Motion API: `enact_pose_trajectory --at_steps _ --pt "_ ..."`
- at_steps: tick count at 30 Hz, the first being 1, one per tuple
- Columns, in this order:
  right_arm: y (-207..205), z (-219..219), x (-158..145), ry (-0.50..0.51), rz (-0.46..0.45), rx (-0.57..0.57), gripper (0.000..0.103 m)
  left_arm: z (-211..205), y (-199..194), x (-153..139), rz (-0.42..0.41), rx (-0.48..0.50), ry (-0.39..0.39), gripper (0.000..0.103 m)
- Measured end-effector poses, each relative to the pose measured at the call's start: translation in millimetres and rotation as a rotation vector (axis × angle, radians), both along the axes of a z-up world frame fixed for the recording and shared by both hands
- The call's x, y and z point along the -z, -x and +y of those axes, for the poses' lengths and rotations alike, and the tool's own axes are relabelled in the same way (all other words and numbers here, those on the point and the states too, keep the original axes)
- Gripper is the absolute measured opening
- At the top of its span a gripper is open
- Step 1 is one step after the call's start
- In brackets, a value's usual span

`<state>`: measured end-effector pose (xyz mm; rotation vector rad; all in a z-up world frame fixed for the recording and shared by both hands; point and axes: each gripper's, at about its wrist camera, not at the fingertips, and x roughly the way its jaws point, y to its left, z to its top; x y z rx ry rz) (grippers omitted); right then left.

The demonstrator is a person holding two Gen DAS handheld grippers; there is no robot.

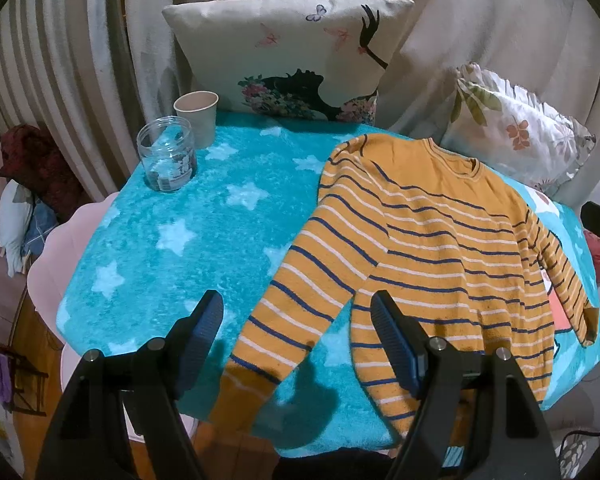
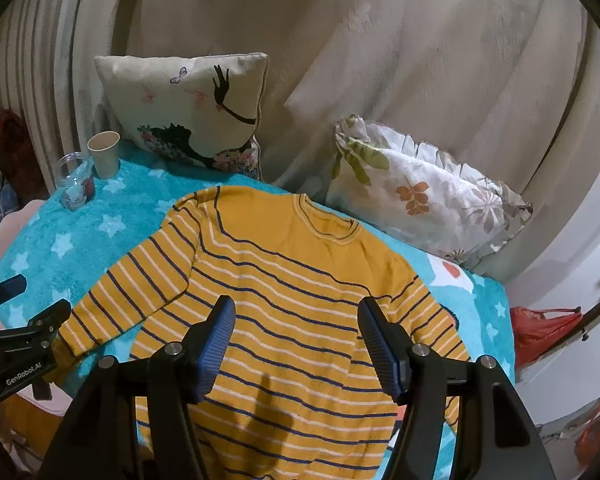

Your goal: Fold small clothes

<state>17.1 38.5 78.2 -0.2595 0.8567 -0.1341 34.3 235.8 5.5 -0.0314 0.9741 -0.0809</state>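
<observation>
**Left wrist view and right wrist view: both grippers poised over an unfolded sweater**

Left wrist view: I hold the left gripper (image 1: 296,340) with jaws wide and nothing between the pads, above the near edge of the blanket (image 1: 160,220). Directly ahead of it lies the sweater's left sleeve (image 1: 284,312), running from the shoulder down to the near edge, cuff closest to me.

Right wrist view: my right gripper (image 2: 296,344), likewise wide and empty, hovers over the lower body of the striped sweater (image 2: 292,280). The garment lies flat, collar toward the far edge, hem toward me, its long axis running away from the grippers. The right sleeve (image 2: 432,320) lies just beside the right jaw.

I judge each sleeve nearest its own-side gripper. A glass jar (image 1: 166,156) and paper cup (image 1: 198,120) stand at the far left corner, well apart.
</observation>
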Motion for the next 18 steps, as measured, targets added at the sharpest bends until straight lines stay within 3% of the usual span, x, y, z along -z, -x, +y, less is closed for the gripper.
enact_pose_trajectory --at_steps 18 --pt "-10 -5 19 -0.013 0.045 0.022 0.069 -5 -5 5 0.008 0.011 -0.008 0.075"
